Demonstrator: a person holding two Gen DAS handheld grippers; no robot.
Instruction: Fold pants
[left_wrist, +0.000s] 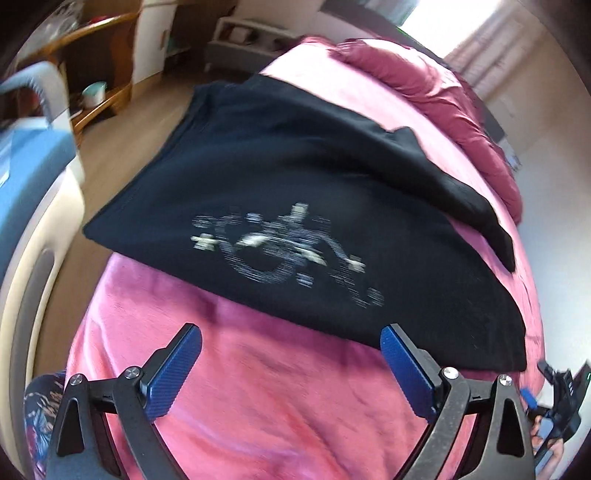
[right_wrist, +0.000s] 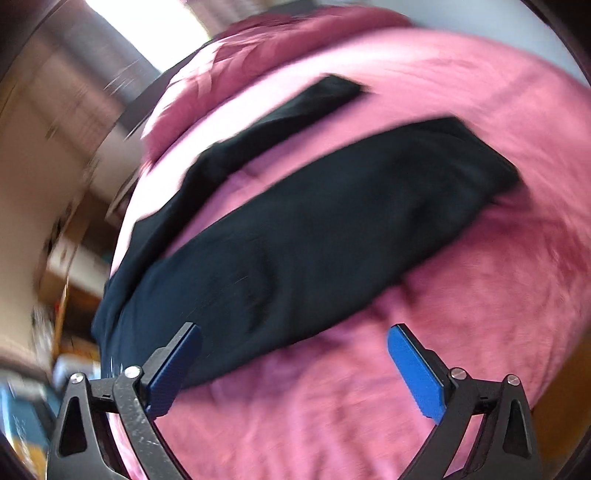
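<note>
Black pants (left_wrist: 280, 184) with a white printed graphic lie spread on a pink bedcover (left_wrist: 258, 387). In the left wrist view my left gripper (left_wrist: 291, 339) hovers open just before the near hem, with nothing between its blue pads. The right wrist view, blurred, shows the same black pants (right_wrist: 295, 243) stretched in two long legs across the pink cover (right_wrist: 369, 406). My right gripper (right_wrist: 295, 339) stands open above their near edge; its left pad overlaps the dark cloth in the picture, but nothing is gripped.
A bunched darker pink quilt (left_wrist: 424, 81) lies along the far side of the bed. Left of the bed are wooden floor (left_wrist: 122, 147), a wooden shelf unit (left_wrist: 96, 66) and a blue-and-white object (left_wrist: 33, 155). The other handheld gripper (left_wrist: 561, 398) shows at the right edge.
</note>
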